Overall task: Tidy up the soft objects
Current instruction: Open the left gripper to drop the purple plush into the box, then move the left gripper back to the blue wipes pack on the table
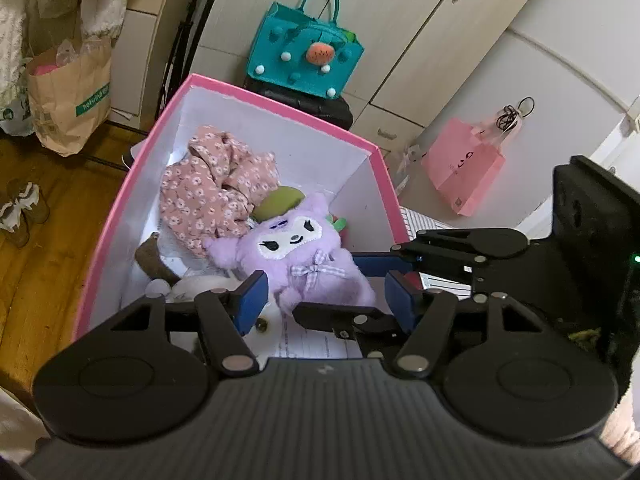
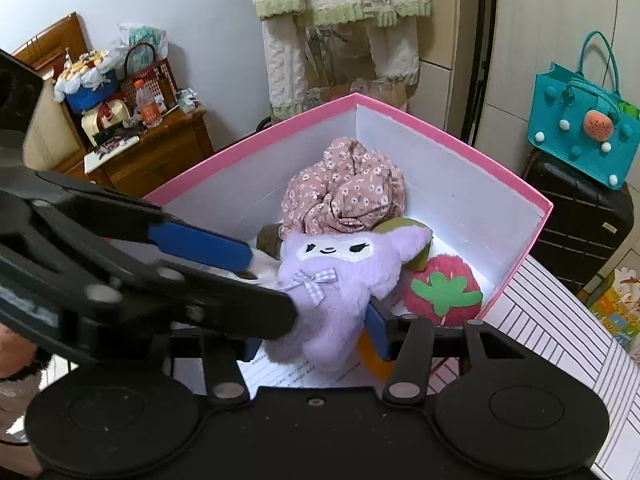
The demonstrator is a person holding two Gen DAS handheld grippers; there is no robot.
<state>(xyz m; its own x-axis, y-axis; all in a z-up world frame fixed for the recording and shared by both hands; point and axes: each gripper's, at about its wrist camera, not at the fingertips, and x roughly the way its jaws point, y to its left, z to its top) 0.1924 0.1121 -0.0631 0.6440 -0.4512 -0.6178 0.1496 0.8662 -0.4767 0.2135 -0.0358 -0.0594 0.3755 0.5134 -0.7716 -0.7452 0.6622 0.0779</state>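
A purple plush toy [image 1: 296,256] with a checked bow lies in the pink box [image 1: 280,100], on other soft things. It also shows in the right wrist view [image 2: 336,280]. My left gripper [image 1: 324,300] is open, its blue pads either side of the plush's lower end, above the box. My right gripper [image 2: 316,340] has its fingers close around the plush's lower body; whether they press on it I cannot tell. In the left wrist view the right gripper [image 1: 384,268] reaches in from the right. A floral pink cloth [image 2: 344,188] lies at the back. A red strawberry plush [image 2: 444,292] lies at the right.
The pink box rim [image 2: 452,136] surrounds the toys. A teal felt bag [image 1: 304,52] stands on a black suitcase [image 2: 580,232]. A pink paper bag [image 1: 464,168], a brown paper bag [image 1: 68,92], a wooden cabinet [image 2: 160,156] with clutter and hanging clothes [image 2: 340,12] surround the box.
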